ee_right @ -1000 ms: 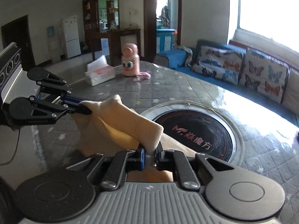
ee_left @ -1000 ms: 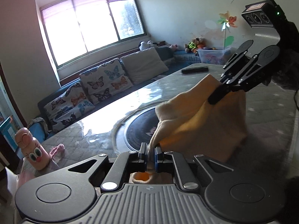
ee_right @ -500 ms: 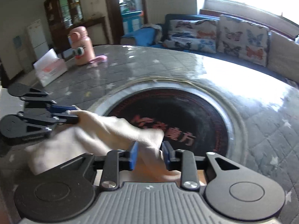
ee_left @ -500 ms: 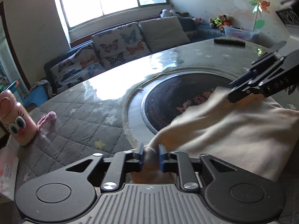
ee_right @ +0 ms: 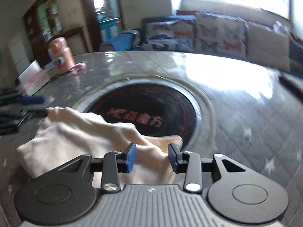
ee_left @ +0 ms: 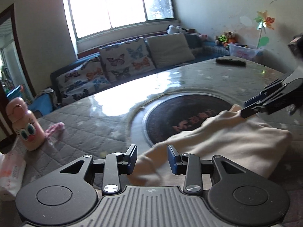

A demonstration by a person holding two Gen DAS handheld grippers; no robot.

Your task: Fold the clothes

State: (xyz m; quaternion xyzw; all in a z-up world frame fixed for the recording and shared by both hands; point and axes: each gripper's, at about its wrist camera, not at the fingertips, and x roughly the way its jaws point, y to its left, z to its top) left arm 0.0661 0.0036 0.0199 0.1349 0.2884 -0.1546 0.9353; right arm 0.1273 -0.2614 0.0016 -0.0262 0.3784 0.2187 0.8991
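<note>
A cream garment [ee_left: 227, 140] lies folded over on the grey quilted table [ee_left: 90, 124], its far edge draped over the rim of the black round disc [ee_left: 180, 117] set in the middle. My left gripper [ee_left: 152, 156] is open, with a corner of the cloth lying loose between its blue pads. In the right wrist view the garment [ee_right: 75, 132] looks the same, and my right gripper [ee_right: 152, 155] is open around its other corner. Each gripper shows in the other's view, the right gripper [ee_left: 246, 107] at the cloth's far corner, the left gripper [ee_right: 28, 104] blurred.
A pink cartoon bottle [ee_left: 24, 128] and a tissue pack [ee_left: 9, 172] stand at the table's left edge, with a small pink item beside the bottle. A black remote [ee_left: 231, 61] lies at the far right. A sofa with butterfly cushions [ee_left: 128, 58] runs behind the table.
Both grippers carried the lifted cloth down and forward onto the table, then opened and let go of its corners. The garment now rests flat instead of hanging between them.
</note>
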